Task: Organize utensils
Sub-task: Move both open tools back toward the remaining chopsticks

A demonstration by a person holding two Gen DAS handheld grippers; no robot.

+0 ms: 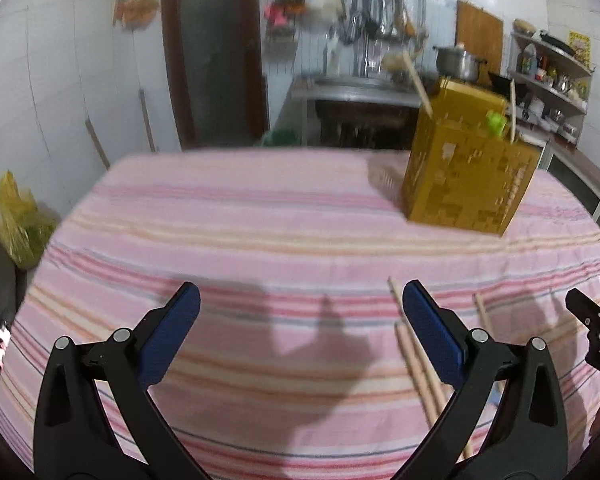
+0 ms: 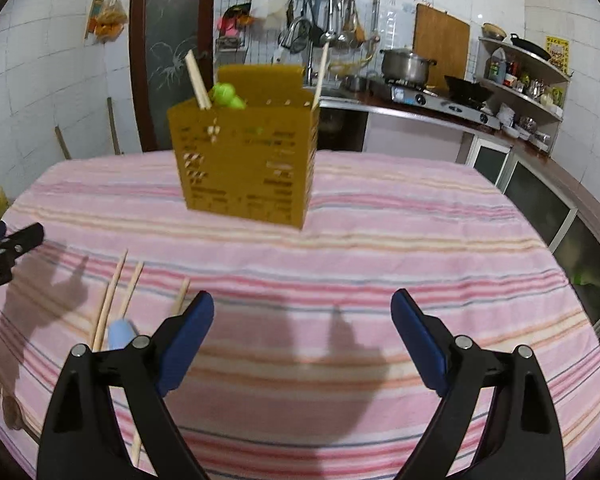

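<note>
**Op:** Kitchen walls behind, pink striped cloth over the desk [image 2: 380, 216]. Both claws are spread wide with nothing between the pads: left claw [image 1: 300, 332], right claw [image 2: 302, 340].

**Spotter:** Where are the utensils?

**Op:** Loose chopsticks [image 2: 112, 300] lie at the lower left of my right view; in the left view they sit at lower right, just beside that claw's right finger. The yellow holder [image 2: 244, 160] stands at upper centre of the right view, already carrying some chopsticks and something green.

**Spotter:** How would you take the next one?

**Op:** I'd judge the left claw is closer. Straddle one stick across its length, near the middle, pads low to the cloth, close gently so it doesn't roll or drag fabric. Keep the other claw clear.

**Spotter:** Anything unclear?

**Op:** A pale blue thing [image 2: 120, 334] is half hidden behind my right claw's finger; could be a handle. Stick ends are cut off under the claws, and the left view is blurred, so I can't count them
</note>
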